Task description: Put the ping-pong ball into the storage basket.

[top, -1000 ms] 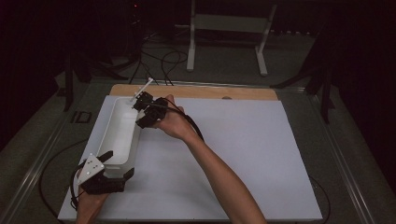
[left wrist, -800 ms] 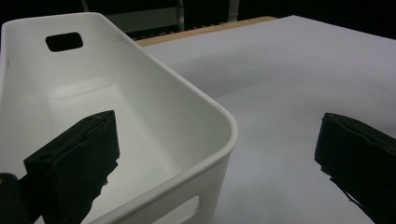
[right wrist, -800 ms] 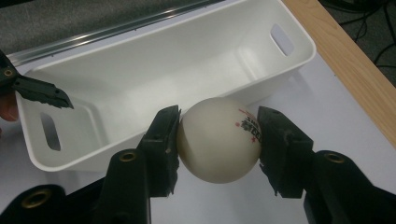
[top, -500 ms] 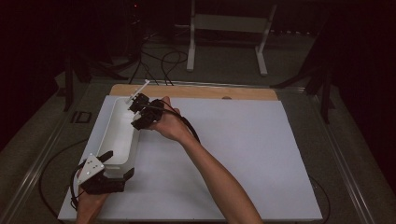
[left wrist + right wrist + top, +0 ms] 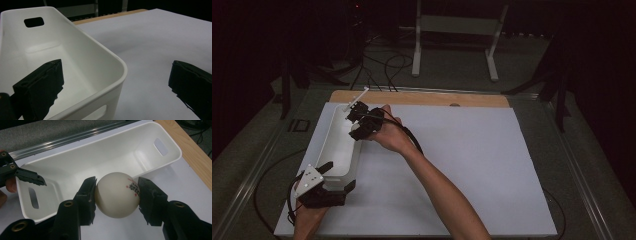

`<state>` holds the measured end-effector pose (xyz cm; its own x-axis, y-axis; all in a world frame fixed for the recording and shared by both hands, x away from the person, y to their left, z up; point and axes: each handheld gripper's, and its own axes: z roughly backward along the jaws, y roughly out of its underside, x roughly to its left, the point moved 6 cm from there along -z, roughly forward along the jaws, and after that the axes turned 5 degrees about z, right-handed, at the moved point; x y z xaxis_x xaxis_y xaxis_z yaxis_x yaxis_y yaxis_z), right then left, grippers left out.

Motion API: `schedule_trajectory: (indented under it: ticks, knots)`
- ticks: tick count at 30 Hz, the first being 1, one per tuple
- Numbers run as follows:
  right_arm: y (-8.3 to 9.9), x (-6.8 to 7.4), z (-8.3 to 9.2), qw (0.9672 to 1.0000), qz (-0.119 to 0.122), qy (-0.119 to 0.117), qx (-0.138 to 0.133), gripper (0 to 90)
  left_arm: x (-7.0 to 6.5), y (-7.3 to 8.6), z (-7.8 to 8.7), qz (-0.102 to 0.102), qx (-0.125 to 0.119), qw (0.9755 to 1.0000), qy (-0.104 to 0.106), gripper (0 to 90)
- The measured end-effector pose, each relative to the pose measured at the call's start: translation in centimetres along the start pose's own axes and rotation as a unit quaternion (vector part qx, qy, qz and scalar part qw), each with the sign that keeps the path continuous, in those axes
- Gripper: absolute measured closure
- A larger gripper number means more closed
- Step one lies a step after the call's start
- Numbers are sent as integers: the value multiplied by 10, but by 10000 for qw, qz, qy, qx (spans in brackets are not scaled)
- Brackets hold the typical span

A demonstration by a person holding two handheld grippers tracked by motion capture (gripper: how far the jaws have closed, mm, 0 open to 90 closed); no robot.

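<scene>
We see a white table-tennis ball (image 5: 117, 195) with red print clamped between the fingers of the right gripper (image 5: 117, 196), held over the long rim of a white plastic bin (image 5: 100, 157) that has handle slots in both ends. In the high view that right gripper (image 5: 362, 122) sits at about ten o'clock on the white surface (image 5: 472, 160). The left gripper (image 5: 334, 177), at seven o'clock, has wide fingers straddling the bin's (image 5: 339, 145) near corner, one finger (image 5: 40, 85) inside, one outside.

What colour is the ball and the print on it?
The ball is off-white with small red and black print, best seen in the right gripper view.
</scene>
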<state>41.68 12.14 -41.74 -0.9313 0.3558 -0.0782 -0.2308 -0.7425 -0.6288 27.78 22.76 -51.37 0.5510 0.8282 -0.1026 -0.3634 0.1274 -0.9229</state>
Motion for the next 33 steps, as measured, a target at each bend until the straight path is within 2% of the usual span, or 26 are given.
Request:
schedule_trajectory:
  ticks: [33]
  knots:
    - [-11, 10, -13, 9999, 28, -42, -163, 498, 1, 0, 0, 24, -13, 10000, -1, 5]
